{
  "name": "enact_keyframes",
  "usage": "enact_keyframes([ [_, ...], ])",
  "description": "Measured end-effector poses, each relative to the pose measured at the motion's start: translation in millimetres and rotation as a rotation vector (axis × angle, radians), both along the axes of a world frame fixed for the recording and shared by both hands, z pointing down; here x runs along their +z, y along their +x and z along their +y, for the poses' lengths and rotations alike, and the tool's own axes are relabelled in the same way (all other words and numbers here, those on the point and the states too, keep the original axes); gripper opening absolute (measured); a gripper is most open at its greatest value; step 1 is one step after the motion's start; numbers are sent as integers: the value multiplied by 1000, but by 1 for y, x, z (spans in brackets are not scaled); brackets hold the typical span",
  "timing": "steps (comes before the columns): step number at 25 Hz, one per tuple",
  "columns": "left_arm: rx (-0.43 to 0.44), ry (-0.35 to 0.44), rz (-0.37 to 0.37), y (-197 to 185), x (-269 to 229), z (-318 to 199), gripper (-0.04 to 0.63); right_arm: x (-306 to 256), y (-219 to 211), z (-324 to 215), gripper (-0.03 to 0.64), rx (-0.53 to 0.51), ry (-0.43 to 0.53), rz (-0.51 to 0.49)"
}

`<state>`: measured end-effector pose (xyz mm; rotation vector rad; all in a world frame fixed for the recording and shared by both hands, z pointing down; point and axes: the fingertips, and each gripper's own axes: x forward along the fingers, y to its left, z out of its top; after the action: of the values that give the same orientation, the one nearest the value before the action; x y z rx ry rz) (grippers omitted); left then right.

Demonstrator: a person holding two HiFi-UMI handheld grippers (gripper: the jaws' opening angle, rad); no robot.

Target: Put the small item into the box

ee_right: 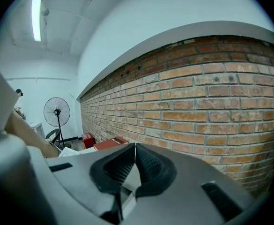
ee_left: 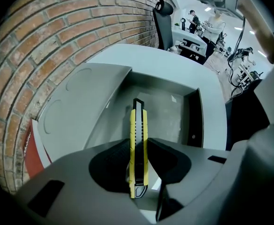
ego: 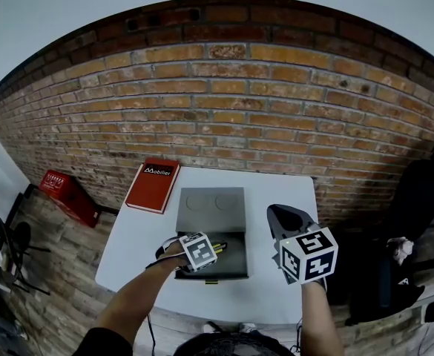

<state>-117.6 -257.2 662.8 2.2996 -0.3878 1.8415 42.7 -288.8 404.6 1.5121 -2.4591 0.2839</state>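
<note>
A grey box lies open on the white table, its lid folded back toward the wall. My left gripper is over the box's tray and shut on a yellow utility knife, whose black tip points into the tray. In the head view the knife shows as a yellow sliver beside the marker cube. My right gripper hangs above the table to the right of the box, jaws shut with nothing between them; in the right gripper view its tips point at the brick wall.
A red book lies at the table's far left corner. A brick wall runs just behind the table. A red crate sits on the floor to the left, and a black chair stands to the right.
</note>
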Motion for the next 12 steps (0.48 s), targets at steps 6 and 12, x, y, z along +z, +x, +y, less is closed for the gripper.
enact_keyframes([
  [6, 18, -13, -13, 2, 6, 2, 131, 3, 7, -1, 21, 8, -7, -3],
  [12, 28, -24, -21, 0, 10, 6, 133, 3, 8, -1, 21, 11, -10, -6],
])
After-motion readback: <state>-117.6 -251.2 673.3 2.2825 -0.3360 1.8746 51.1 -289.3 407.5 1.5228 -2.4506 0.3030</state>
